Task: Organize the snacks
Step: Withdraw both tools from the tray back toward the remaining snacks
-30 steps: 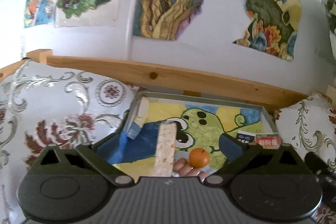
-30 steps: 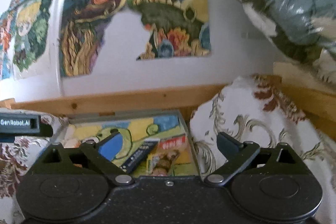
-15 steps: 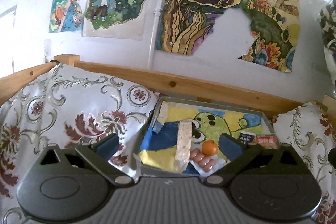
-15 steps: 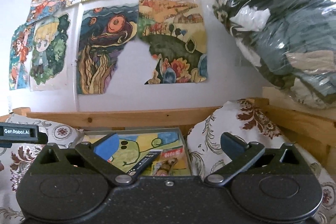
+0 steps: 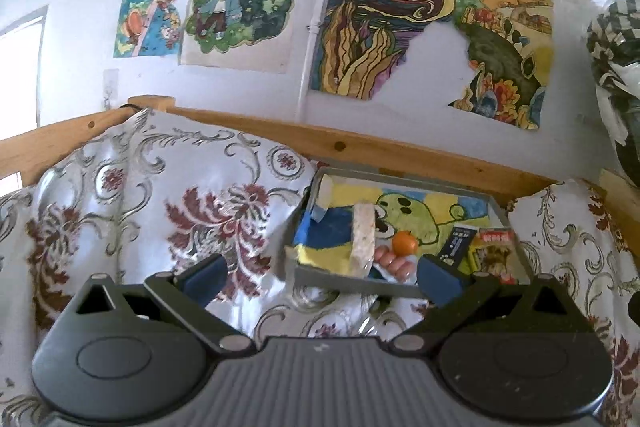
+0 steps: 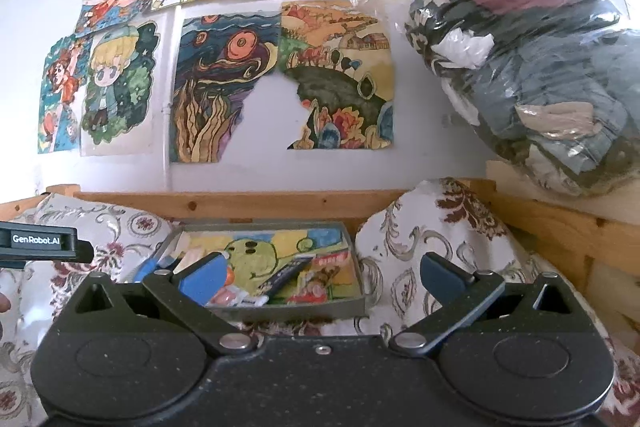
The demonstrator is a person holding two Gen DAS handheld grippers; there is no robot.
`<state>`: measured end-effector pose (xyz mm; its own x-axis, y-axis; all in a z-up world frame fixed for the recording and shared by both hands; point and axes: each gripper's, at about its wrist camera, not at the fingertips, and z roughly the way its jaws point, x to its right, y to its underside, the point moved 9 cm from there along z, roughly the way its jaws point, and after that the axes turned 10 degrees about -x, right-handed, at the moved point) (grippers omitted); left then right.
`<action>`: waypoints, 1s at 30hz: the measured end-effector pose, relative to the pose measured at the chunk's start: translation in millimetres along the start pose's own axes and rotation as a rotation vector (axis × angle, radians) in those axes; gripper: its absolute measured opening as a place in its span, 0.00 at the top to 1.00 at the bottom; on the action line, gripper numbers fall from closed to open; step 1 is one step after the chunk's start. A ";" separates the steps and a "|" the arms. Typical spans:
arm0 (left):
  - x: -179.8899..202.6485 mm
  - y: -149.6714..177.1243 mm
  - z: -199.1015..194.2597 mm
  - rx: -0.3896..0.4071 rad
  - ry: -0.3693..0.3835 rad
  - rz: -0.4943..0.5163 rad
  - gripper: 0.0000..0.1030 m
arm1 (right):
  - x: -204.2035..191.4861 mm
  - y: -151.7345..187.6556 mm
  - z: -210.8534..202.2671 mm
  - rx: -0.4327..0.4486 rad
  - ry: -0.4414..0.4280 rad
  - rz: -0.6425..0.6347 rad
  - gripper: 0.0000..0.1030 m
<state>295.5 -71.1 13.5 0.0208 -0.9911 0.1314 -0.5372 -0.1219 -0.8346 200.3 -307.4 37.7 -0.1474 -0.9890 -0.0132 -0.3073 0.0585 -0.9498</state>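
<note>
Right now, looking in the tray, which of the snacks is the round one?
The small orange fruit, mid-tray beside the pale wrapped bar. Everything else in the tray is long or flat, like the dark packet at the right.

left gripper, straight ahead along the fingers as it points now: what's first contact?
Probably the near wall of the grey tray, which sits between the open fingers of the left gripper. Just behind it lies the pale long snack bar. Depth is hard to read in fisheye, so treat this as likely.

The shallow grey tray (image 5: 352, 285) is open from above and in front, flanked closely by floral-patterned cushions (image 5: 180, 211) and backed by a wooden rail (image 5: 400, 155).
</note>
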 end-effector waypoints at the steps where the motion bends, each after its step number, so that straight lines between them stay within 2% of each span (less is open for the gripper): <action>1: -3.1 2.9 -2.8 -0.001 -0.002 0.000 0.00 | -0.8 3.1 -3.5 -0.008 0.002 0.000 0.01; 11: -35.7 43.5 -24.3 -0.052 -0.022 -0.015 0.00 | -11.2 38.5 -22.8 -0.128 -0.001 0.004 0.01; 18: -53.8 74.2 -28.2 -0.138 -0.037 0.032 0.00 | -22.2 64.7 -33.9 -0.229 -0.025 0.016 0.01; 30: -64.0 114.3 -36.3 -0.220 -0.038 0.102 0.00 | -40.8 98.6 -47.0 -0.377 -0.072 0.012 0.01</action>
<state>202.1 -19.7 -70.9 -0.0133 -0.9995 0.0291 -0.7085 -0.0111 -0.7056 131.8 -254.9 -40.8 -0.0907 -0.9942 -0.0581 -0.6318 0.1026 -0.7683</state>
